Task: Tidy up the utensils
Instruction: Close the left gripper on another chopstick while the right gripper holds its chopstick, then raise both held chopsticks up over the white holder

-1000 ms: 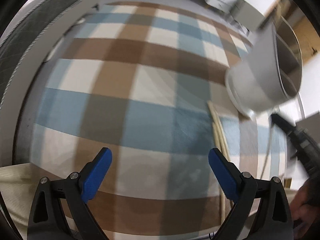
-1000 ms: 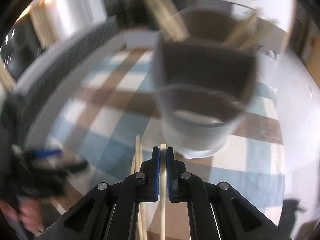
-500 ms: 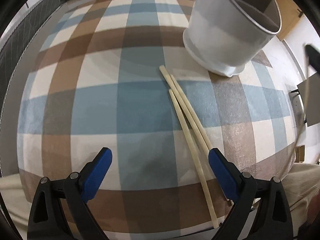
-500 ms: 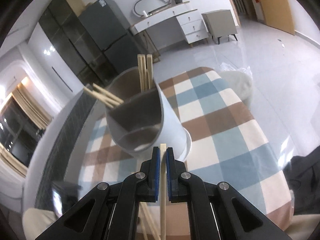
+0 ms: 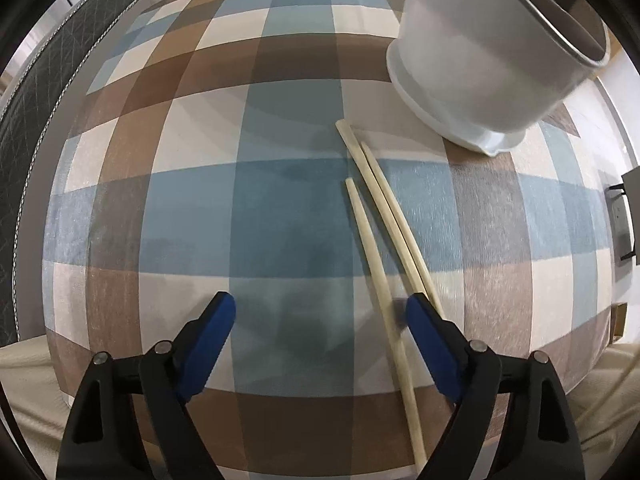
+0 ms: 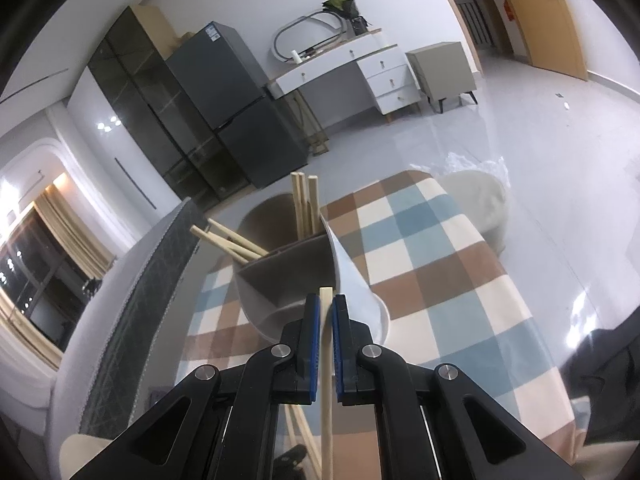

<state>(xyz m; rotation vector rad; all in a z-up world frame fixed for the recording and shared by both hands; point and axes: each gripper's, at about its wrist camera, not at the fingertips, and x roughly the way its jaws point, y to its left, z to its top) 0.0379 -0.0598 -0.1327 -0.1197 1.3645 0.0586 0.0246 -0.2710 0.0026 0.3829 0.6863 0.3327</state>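
Three pale wooden chopsticks [image 5: 384, 236] lie on the checked cloth, running from the white utensil holder [image 5: 476, 64] toward me. My left gripper [image 5: 320, 312] is open and empty, low over the cloth, with one chopstick between its blue pads and the other two by the right pad. My right gripper [image 6: 326, 320] is shut on one chopstick [image 6: 325, 344], its tip just before the holder [image 6: 352, 276]. The holder has divided compartments with several chopsticks [image 6: 304, 208] standing in them.
The checked blue, brown and cream cloth [image 5: 192, 200] covers the table. A dark quilted cushion edge [image 5: 36, 92] runs along the left. Beyond the table stand a dark fridge [image 6: 240, 108], a white desk [image 6: 348, 68] and a small cabinet [image 6: 440, 68].
My left gripper has swung toward and down over the loose chopsticks, which now reach between its pads. My right gripper has lifted the held chopstick and tilted up behind the holder.
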